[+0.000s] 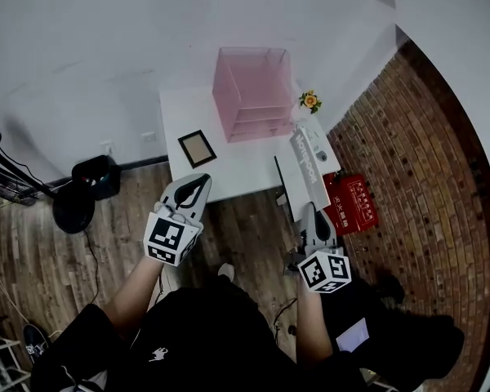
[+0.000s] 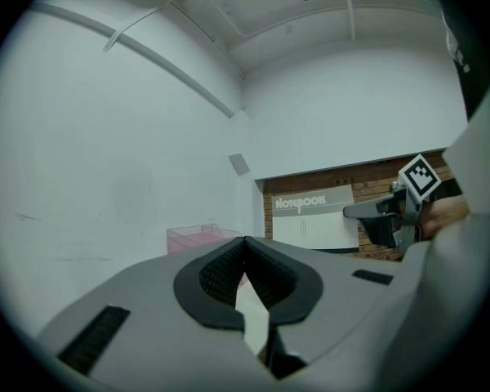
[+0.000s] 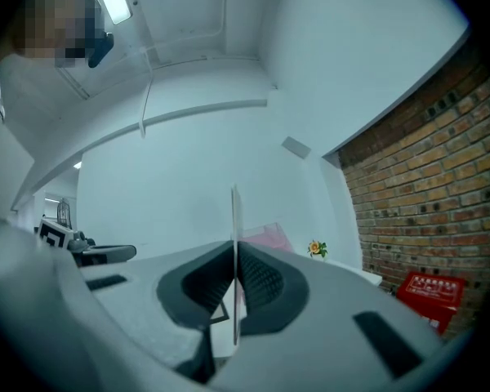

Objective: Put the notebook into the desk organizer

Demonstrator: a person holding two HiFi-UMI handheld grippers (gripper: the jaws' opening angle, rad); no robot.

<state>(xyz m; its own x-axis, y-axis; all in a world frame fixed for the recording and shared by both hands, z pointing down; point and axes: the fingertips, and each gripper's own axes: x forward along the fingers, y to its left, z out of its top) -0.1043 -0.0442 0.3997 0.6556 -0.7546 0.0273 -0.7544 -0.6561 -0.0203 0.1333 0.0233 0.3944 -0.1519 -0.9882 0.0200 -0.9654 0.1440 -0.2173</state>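
Head view: right gripper (image 1: 314,216) pinches notebook (image 1: 305,163) at centre right; left gripper (image 1: 191,189) closed, empty. Desk organizer (image 1: 253,92), upper centre, not yet reached.

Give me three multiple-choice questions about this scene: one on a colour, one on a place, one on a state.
1. What colour is the desk organizer?
A green; B pink; C black.
2. Where is the picture frame?
A inside the desk organizer; B on the floor; C on the white table.
3. What state are the jaws of the right gripper in?
A shut on the notebook; B wide apart and empty; C shut on a pen.

Answers:
1 B, since its see-through walls are pink.
2 C, since it lies on the tabletop outside the desk organizer.
3 A, since the notebook's edge sits pinched between the jaws.
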